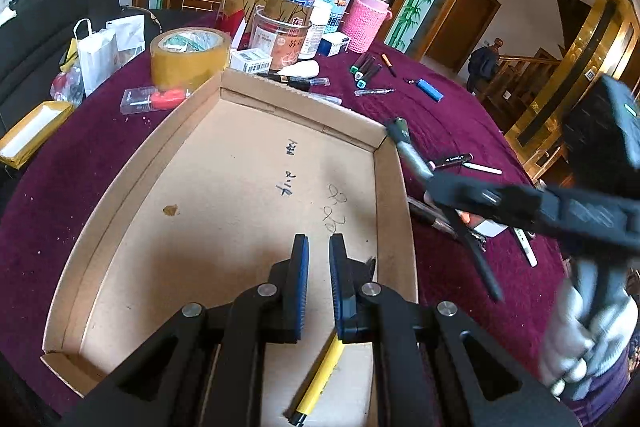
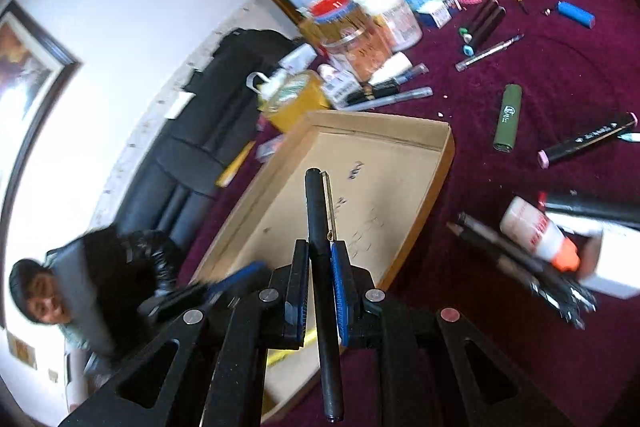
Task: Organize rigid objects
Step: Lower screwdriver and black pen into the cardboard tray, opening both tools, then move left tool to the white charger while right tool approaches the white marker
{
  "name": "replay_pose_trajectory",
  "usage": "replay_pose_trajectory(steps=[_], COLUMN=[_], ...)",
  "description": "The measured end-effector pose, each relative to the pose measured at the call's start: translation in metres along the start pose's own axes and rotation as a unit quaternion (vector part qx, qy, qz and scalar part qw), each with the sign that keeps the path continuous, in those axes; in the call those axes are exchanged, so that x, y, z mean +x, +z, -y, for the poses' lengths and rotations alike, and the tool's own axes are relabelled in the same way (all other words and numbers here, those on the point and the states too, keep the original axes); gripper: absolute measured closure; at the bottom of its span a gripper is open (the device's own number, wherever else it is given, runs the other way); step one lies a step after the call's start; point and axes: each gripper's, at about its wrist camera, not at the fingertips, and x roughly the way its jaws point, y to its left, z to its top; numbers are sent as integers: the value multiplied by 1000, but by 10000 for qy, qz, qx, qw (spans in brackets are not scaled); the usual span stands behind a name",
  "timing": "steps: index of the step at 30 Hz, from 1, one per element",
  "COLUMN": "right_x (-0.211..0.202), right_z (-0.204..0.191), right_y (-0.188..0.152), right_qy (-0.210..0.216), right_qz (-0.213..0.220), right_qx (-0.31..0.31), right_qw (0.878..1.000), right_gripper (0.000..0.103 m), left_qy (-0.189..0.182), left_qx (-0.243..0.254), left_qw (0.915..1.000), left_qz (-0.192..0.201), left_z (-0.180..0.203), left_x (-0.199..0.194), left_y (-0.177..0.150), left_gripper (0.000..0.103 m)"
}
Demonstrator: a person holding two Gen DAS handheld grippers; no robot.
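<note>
Cardboard tray (image 1: 224, 187), shallow, on the purple tabletop (image 1: 452, 115): holds one yellow pen (image 1: 320, 379) lying at its near end, under the left gripper (image 1: 319, 247), whose fingers stand slightly apart with nothing between them. Right gripper (image 2: 320, 251): closed on a black pen (image 2: 320, 227), gripped mid-barrel, clip end pointing forward above the tray's near edge. Loose on the tabletop right of the tray: green lighter (image 2: 507, 117), black marker (image 2: 588, 139), blue lighter (image 2: 576, 14), glue bottle (image 2: 538, 233) beside a bundle of dark pens (image 2: 516, 259); behind the tray, tape roll (image 1: 190, 57) and jars (image 1: 288, 23).
</note>
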Motion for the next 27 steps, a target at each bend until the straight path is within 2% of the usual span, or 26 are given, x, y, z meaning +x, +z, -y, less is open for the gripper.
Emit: replay_pose_trajectory(steps=[1,7,9,13,14,18,22,25,26,27], right_x=[12,48,55,67,67,61,24,-16,-34,-53], right_z=[2,16,17,21,22,24,16,4,-1,-7], right_y=[6,25,27,30,30,29,25,17,11,4], right_qy=[-191,-640,-782,-981,-998,-1111,-1307,-1636,-1819,-2042], right_qz=[-41,-179,-210,-254,-237,-134,310,823,1113,1484], right_qx=[64,219,186,233,287,259,-103,-626,-853,-1085], right_qw=[9998,9976,9965,9946,9943,9934,9909,9811,9733,9615], right_gripper=[90,90,90,90,90,89,87,77,66,50], left_qy=[-14,62,66,123,120,140,266,389,441,476], left_qx=[-39,-205,-251,-368,-396,-426,-301,-120,-22,48], left_qw=[10000,9996,9995,9992,9991,9990,9992,9991,9990,9988], left_qz=[-18,-165,-201,-130,-94,-51,13,84,120,142], left_z=[-2,-13,-14,-13,-13,-10,0,14,21,27], left_x=[0,4,4,0,-2,-7,-12,-15,-16,-17], left_y=[-2,-14,-18,-22,-22,-23,-25,-26,-27,-27], left_gripper=[93,92,89,57,54,45,44,39,37,37])
